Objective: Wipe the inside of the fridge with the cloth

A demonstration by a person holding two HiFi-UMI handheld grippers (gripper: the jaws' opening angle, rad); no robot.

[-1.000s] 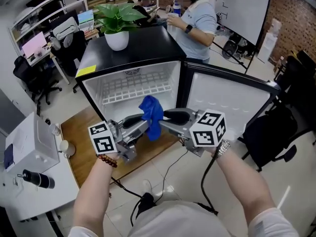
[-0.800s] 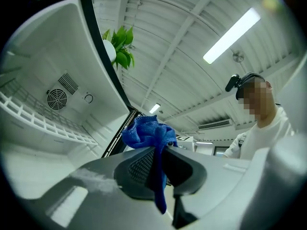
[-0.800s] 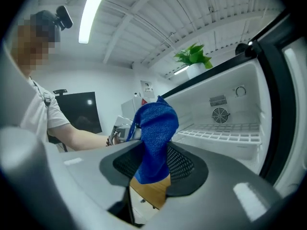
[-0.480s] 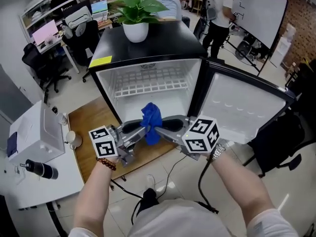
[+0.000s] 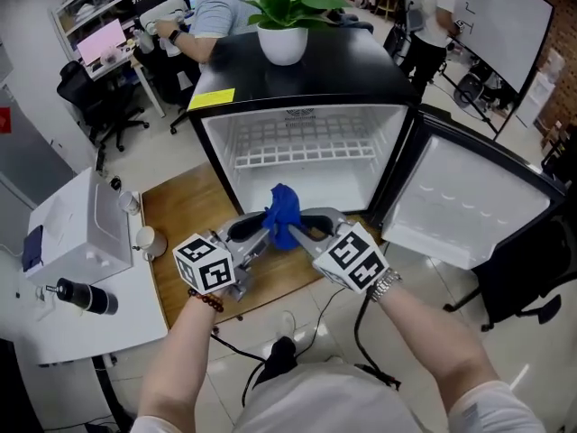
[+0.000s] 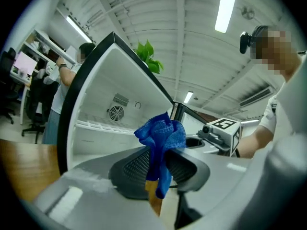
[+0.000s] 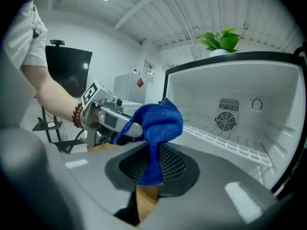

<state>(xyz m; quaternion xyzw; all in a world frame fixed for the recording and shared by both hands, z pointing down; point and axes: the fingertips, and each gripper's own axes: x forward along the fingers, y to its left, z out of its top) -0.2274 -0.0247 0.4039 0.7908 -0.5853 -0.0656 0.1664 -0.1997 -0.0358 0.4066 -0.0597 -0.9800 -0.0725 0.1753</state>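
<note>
Shared office: computer monitor [image 5: 101, 41], swivel chair [image 5: 90, 106], whiteboard [image 5: 514, 25], person [image 5: 216, 7] at workstation.

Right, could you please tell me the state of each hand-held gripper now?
Left hand-held gripper: jaws have just been opening, cloth between them; grip cannot be told.
Right hand-held gripper: jaws have just been closing, shut on the cloth.
</note>
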